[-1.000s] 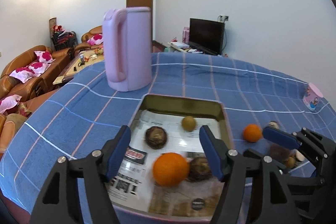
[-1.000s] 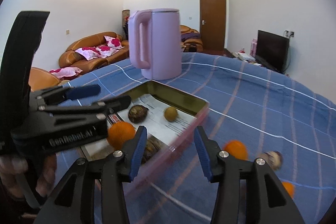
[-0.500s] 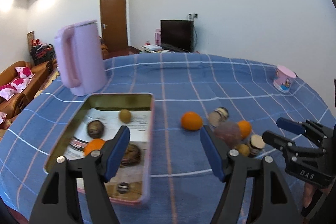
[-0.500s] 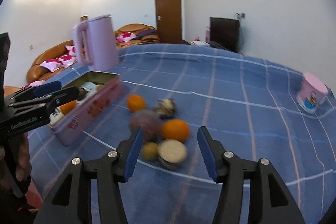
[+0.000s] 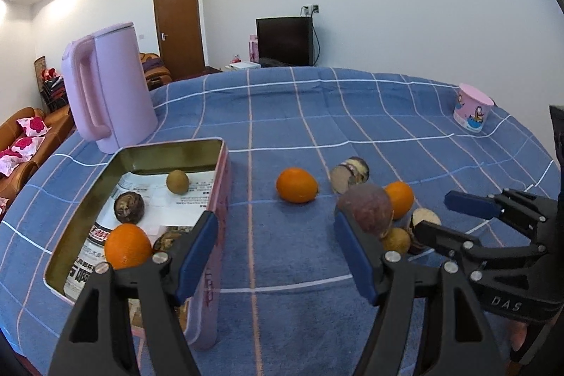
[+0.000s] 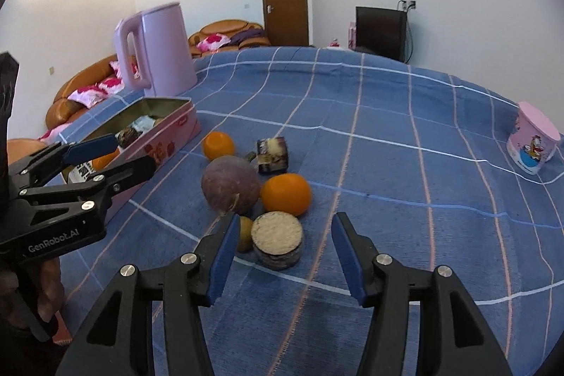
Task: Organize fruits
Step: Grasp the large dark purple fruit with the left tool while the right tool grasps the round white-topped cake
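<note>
A pink tin box (image 5: 218,178) (image 6: 172,129) on the blue cloth holds an orange (image 5: 127,245), a small green-brown fruit (image 5: 177,181) and dark round fruits (image 5: 128,207). To its right lies a cluster: two oranges (image 6: 218,145) (image 6: 286,193), a purple round fruit (image 6: 231,189), two cut dark pieces (image 6: 272,154) (image 6: 278,240) and a small yellowish fruit (image 6: 244,233). My left gripper (image 5: 275,249) is open and empty, between box and cluster. My right gripper (image 6: 282,256) is open and empty, just before the near cut piece.
A tall pink kettle (image 5: 105,94) (image 6: 155,55) stands behind the box. A pink cartoon cup (image 5: 472,111) (image 6: 532,143) stands at the far right of the table. Sofas, a door and a TV lie beyond the table.
Both grippers swung right, away from over the box toward the loose fruit cluster. The right gripper came closer to the cluster. Both stayed open.
</note>
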Action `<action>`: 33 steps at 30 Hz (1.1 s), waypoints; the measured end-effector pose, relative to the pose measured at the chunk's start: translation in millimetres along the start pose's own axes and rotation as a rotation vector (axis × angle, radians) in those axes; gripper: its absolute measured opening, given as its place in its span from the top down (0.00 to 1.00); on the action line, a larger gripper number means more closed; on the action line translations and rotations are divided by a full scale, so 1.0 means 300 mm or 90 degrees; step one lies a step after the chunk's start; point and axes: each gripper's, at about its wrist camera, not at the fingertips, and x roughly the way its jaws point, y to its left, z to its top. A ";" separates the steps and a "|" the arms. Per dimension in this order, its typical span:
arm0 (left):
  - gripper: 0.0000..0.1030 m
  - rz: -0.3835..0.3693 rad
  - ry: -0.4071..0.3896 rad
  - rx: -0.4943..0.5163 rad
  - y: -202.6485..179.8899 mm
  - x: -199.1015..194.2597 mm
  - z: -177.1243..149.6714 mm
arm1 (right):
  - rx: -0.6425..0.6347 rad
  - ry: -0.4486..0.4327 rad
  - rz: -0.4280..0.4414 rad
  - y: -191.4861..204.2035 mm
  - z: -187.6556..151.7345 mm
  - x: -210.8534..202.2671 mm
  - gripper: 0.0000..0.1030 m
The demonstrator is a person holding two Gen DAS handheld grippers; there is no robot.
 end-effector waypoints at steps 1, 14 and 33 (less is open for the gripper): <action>0.30 0.001 0.001 0.000 -0.001 0.003 0.000 | 0.000 0.005 0.003 0.002 0.002 0.005 0.46; 0.30 -0.010 0.009 0.005 -0.028 0.021 0.016 | 0.061 0.038 0.061 -0.054 0.002 0.048 0.64; 0.30 -0.065 0.045 0.019 -0.147 0.123 0.064 | 0.064 -0.022 -0.072 -0.119 0.053 0.021 0.65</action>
